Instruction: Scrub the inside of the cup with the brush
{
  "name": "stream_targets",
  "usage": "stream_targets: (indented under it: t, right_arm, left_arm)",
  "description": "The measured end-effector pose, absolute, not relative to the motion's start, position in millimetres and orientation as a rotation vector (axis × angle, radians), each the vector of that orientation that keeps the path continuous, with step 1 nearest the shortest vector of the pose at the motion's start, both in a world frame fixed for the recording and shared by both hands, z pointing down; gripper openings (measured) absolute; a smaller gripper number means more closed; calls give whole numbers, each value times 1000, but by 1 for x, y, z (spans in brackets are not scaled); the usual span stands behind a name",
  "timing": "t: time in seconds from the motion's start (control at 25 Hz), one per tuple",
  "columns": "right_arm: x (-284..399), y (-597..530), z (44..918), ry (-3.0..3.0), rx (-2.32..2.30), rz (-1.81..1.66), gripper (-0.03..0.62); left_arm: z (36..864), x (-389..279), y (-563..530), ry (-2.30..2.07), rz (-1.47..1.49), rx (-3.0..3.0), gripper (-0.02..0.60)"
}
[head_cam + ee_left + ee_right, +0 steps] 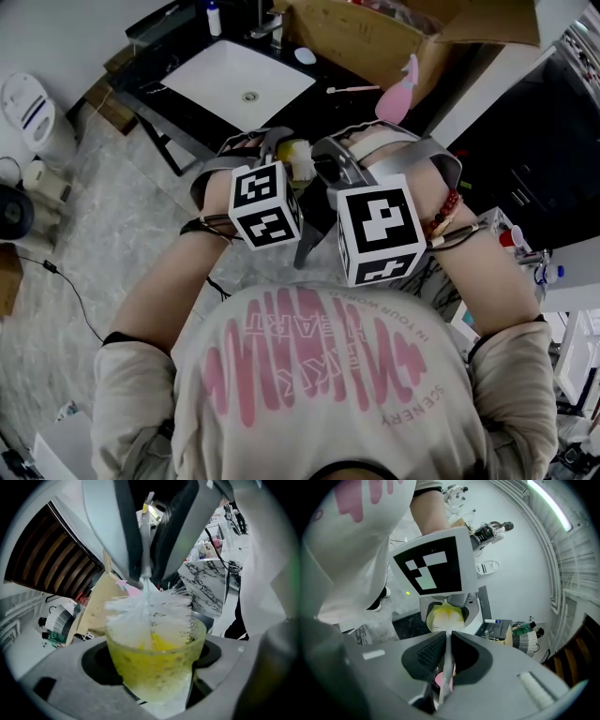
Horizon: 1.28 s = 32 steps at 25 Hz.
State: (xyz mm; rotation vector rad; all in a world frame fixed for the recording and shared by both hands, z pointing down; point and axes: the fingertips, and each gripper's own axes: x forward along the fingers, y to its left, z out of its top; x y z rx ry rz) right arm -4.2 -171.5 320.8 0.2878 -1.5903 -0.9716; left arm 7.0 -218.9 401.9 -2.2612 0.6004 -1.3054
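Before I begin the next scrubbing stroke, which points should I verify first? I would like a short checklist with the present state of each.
1. Cup gripped between the left gripper jaws: ok.
2. Brush handle clamped in the right gripper jaws: ok.
3. Bristles fully inside the cup: not ok, many spread above the rim.
4. Brush tip touching the cup bottom: cannot tell.

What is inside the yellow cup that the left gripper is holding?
The white bristle head of the brush sits inside the cup, its upper bristles spreading above the rim. The cup's bottom is covered by bristles, so I cannot tell whether liquid is there.
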Motion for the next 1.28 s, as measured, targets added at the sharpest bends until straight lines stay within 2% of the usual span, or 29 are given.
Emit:
stream_targets:
  t: [0.28, 0.76, 1.0, 1.28]
  right_arm:
    - [-6, -168, 324, -1612, 284, -973, 51]
    - [-3, -164, 309, -1699, 368, -975, 51]
    - [2, -174, 279, -1888, 617, -907, 51]
    - [24, -198, 257, -2071, 942, -795, 51]
  left_arm:
    - [400, 1, -217, 640, -1276, -2277, 400]
    - [425, -53, -226, 856, -1309, -2431, 400]
    - [392, -54, -237, 1102, -984, -2705, 402]
    - [357, -41, -237, 1177, -727, -2822, 403]
